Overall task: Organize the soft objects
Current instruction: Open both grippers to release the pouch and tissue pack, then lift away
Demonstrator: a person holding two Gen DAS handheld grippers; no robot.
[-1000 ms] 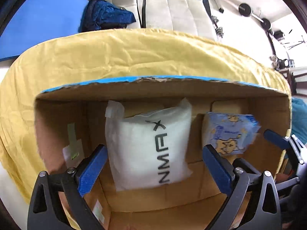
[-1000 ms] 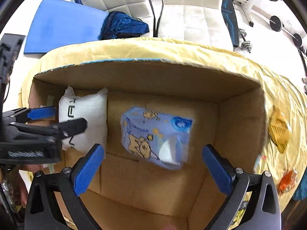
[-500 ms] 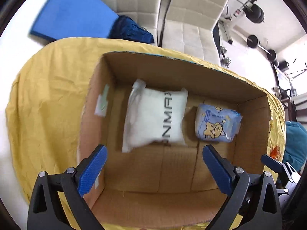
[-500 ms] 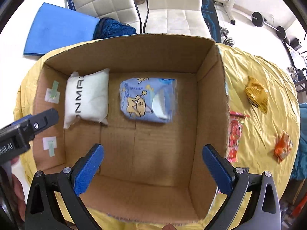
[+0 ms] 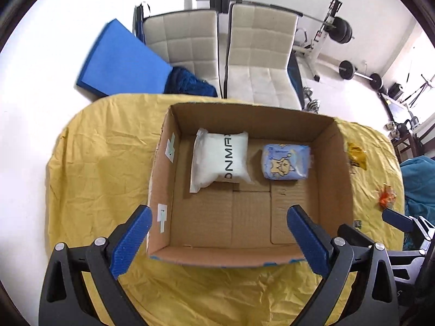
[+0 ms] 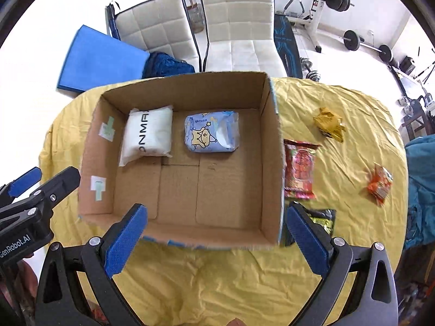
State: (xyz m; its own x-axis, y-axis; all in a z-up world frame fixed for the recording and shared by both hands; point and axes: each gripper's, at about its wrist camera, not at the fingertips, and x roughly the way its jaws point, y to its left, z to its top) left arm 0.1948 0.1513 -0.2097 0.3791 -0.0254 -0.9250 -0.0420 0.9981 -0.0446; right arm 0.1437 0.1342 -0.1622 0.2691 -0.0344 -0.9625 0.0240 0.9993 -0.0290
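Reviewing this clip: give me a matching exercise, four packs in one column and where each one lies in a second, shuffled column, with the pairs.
1. white pack
2. blue cartoon pack
3. red snack pack
4. orange snack pack

A. on the cloth, against the box's right wall
B. in the box, far left
C. on the cloth, far right
D. in the box, far middle

Pairs: 1-B, 2-D, 3-A, 4-C
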